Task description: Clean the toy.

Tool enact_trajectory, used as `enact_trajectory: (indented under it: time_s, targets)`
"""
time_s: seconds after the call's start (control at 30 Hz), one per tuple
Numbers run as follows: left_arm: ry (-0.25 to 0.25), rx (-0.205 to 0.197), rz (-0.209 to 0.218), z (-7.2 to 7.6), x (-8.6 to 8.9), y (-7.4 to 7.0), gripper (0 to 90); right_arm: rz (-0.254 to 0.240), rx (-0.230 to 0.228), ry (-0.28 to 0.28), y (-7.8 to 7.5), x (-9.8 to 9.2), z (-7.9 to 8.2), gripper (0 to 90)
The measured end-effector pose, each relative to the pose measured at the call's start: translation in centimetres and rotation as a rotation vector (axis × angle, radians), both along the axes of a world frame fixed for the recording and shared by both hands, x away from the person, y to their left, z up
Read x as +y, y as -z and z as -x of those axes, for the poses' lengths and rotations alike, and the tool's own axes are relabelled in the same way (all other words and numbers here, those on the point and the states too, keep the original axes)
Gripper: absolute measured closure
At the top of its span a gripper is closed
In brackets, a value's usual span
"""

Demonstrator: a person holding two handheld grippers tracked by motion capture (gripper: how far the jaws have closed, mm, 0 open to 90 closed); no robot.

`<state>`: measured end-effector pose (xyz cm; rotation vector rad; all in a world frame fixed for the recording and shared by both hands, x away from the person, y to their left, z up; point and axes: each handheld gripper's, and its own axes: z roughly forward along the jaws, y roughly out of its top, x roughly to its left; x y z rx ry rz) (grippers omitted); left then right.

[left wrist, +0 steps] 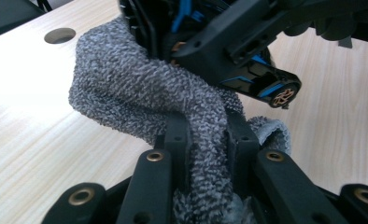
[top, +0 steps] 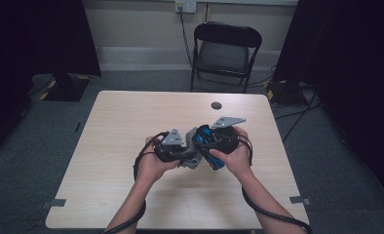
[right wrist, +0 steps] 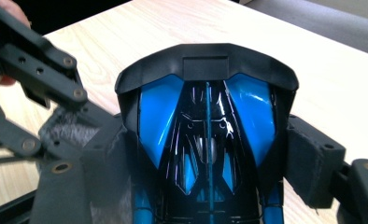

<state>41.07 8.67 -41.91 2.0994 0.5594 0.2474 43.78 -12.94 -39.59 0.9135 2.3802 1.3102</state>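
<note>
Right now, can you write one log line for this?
left gripper: shut on grey cloth | right gripper: shut on toy car | cloth touching car

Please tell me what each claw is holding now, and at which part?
Left claw pinches a bunched fold of the grey cloth. Right claw grips the blue-black toy car across its body sides.

Cloth [left wrist: 140,93] lies against toy car [right wrist: 208,140], above table [top: 131,126].

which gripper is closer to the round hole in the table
Right. The right gripper sits just below the hole; the left gripper is farther left.
</note>
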Motion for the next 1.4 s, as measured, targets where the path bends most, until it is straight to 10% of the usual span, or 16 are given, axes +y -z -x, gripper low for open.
enact_trajectory:
  time_s: [1.4]
  targets:
    - [0.193, 0.057, 0.006, 2.0, -5.1, 3.5, 74.6, -0.052, 0.035, 0.103, -2.3, -0.4, -3.2, 25.3]
